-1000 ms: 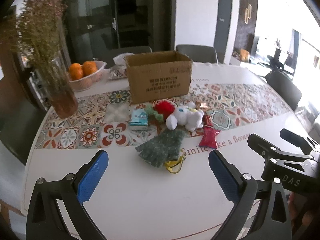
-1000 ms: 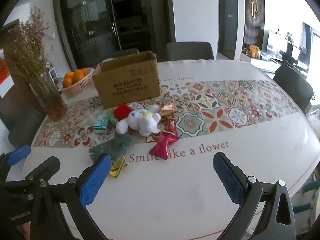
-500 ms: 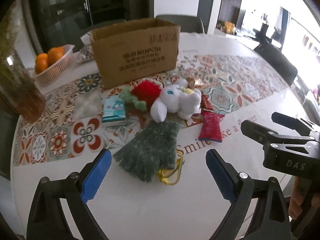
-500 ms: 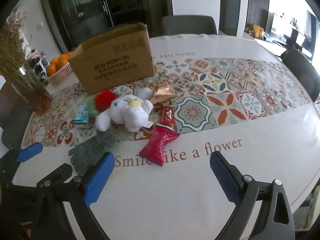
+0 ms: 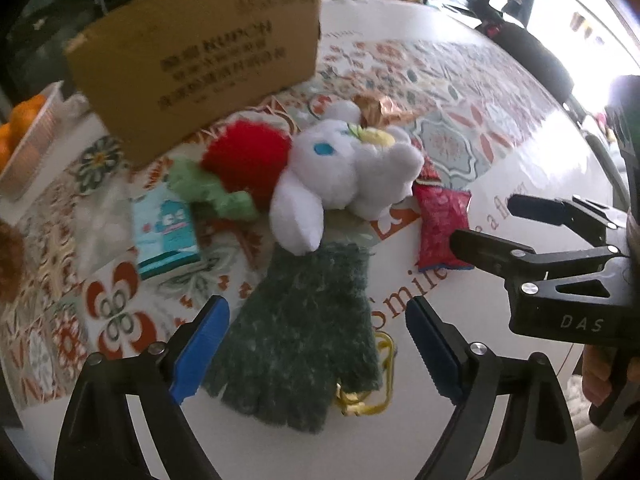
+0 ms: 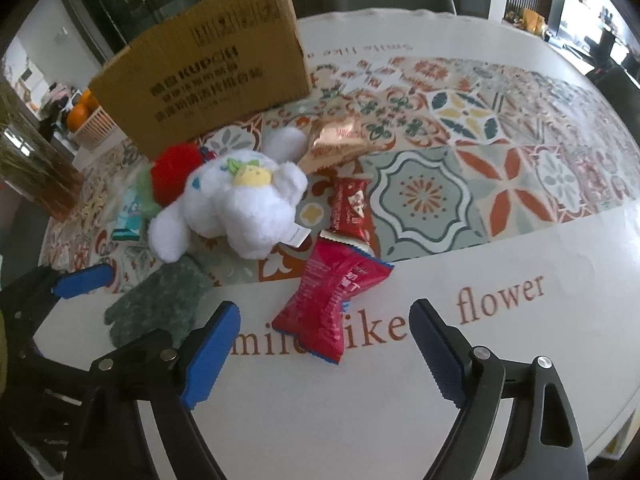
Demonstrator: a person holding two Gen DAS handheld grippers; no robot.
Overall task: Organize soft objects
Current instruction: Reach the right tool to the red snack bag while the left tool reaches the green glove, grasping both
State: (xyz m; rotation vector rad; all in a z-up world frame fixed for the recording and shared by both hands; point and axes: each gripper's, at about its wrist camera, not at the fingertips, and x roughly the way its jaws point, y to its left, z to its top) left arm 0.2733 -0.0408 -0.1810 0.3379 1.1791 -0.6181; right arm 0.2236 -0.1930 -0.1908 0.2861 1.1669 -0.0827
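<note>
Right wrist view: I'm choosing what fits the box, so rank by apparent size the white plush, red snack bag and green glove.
1. white plush
2. red snack bag
3. green glove, partly hidden by the gripper finger, so its rank is unsure.

1. Dark green fuzzy knit glove [image 5: 304, 332]: rough cloth, matt.
2. White plush rabbit toy [image 6: 240, 204]: fluffy.
3. Red crinkled snack packet [image 6: 332, 300]: glossy plastic.
4. Brown cardboard box [image 6: 204, 80]: matt paper.
5. White desk [image 6: 400, 412]: smooth, w/ sheen.
</note>
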